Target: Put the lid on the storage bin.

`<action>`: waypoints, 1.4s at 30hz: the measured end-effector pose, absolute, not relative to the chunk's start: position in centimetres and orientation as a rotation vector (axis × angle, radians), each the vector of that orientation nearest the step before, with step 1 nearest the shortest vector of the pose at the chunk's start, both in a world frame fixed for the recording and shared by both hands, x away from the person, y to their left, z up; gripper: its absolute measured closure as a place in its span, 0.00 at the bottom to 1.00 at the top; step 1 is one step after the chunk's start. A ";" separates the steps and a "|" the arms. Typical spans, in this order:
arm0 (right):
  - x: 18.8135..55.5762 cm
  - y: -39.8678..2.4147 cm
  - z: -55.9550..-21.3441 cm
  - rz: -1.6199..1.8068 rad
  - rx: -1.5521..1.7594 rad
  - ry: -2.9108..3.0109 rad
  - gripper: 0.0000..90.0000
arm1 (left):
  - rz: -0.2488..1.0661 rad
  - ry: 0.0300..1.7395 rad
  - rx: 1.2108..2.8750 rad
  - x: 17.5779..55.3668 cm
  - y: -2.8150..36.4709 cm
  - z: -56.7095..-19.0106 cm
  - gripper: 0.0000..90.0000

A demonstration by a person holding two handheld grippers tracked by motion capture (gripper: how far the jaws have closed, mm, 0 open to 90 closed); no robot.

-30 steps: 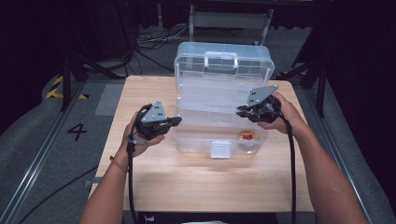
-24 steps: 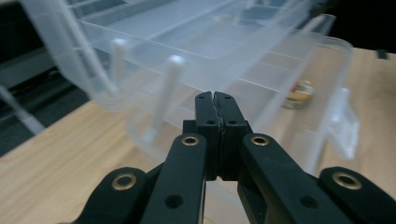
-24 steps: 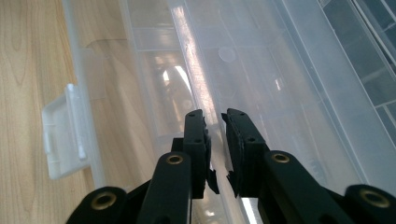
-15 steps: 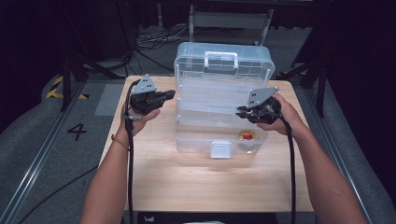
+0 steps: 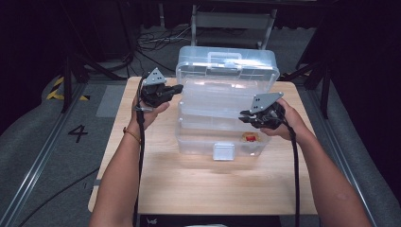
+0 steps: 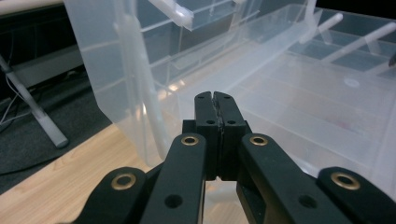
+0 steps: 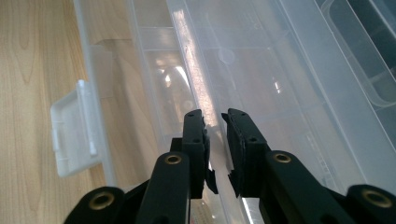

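My left gripper (image 5: 177,88), fingers together, hovers at the left end of the clear box (image 5: 227,85) on the worktop (image 5: 156,175); my right gripper (image 7: 215,122), fingers slightly apart, straddles its front rim.

A black numeral "4" on the grey floor (image 5: 47,156) left of the table.

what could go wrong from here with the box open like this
The right gripper has its jaws a little apart around the thin edge of a tray of the clear plastic box; nothing shows the pads pressing, so a pull could slip off. The left gripper is shut on nothing beside the raised lid, so the lid is unsupported and might drop. The small red thing in the bottom compartment could roll if the box jerks.
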State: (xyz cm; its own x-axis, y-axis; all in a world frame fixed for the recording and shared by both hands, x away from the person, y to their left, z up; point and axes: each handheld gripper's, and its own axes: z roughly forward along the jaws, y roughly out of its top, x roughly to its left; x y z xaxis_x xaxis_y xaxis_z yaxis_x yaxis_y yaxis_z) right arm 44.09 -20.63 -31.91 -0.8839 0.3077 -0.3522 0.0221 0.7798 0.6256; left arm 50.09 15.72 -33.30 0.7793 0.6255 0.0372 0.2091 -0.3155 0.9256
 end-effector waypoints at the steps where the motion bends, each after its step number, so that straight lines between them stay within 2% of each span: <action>1: 44.0 -20.6 -32.0 0.883 0.248 2.533 0.87 | 0.490 0.632 1.893 50.1 15.6 -33.2 1.00; 16: 43.0 -21.0 -32.8 0.888 0.254 2.516 0.86 | 0.495 0.628 1.893 49.3 15.9 -32.0 1.00; 42: 41.2 -27.8 -32.6 1.022 0.389 2.430 0.93 | 0.533 0.599 1.940 47.4 15.9 -32.3 1.00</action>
